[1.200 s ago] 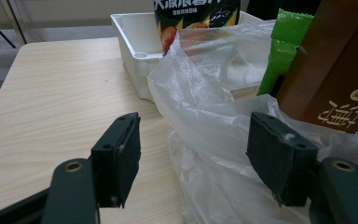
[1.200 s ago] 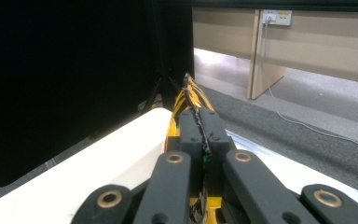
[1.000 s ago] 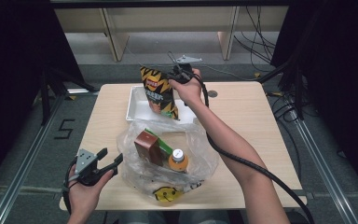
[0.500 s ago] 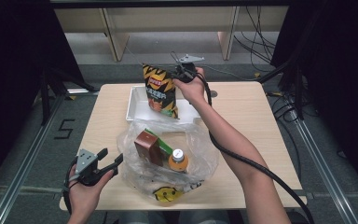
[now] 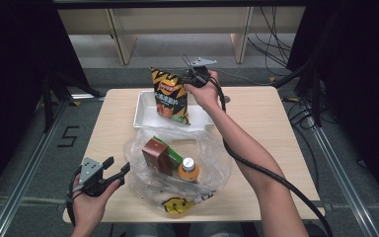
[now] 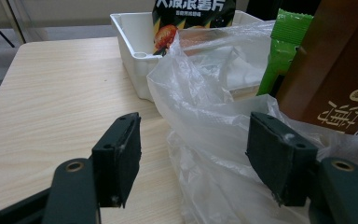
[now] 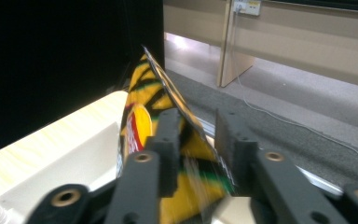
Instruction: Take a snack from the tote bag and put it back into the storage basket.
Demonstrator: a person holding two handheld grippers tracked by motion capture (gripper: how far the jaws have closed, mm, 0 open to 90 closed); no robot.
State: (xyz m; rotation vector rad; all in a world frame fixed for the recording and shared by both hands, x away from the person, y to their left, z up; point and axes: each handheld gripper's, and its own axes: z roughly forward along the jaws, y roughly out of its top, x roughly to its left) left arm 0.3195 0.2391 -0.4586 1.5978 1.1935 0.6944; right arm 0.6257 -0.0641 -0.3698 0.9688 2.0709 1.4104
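Observation:
A yellow-and-black chip bag (image 5: 170, 96) stands upright in the white tray (image 5: 145, 116) at the back of the table. My right gripper (image 5: 190, 79) is at the bag's top right corner. In the right gripper view its jaws have just been opening, and the bag's top edge (image 7: 168, 93) runs through the gap between them (image 7: 198, 140) unpinched. Near the table's front left corner, my left gripper (image 5: 116, 168) hangs open. Its pads (image 6: 119, 158) straddle a fold of the clear plastic bag (image 6: 205, 107) without squeezing it.
The clear plastic bag (image 5: 177, 168) lies in the middle front with a brown carton (image 5: 155, 155), a green packet (image 5: 172, 153) and an orange bottle (image 5: 188, 168) inside. The right forearm crosses the table's right half. Bare tabletop (image 5: 271, 123) lies to the right and at the left (image 6: 51, 93).
The right gripper's jaws have parted at the chip bag's top corner, and the bag stays standing in the tray. The left hand has kept still.

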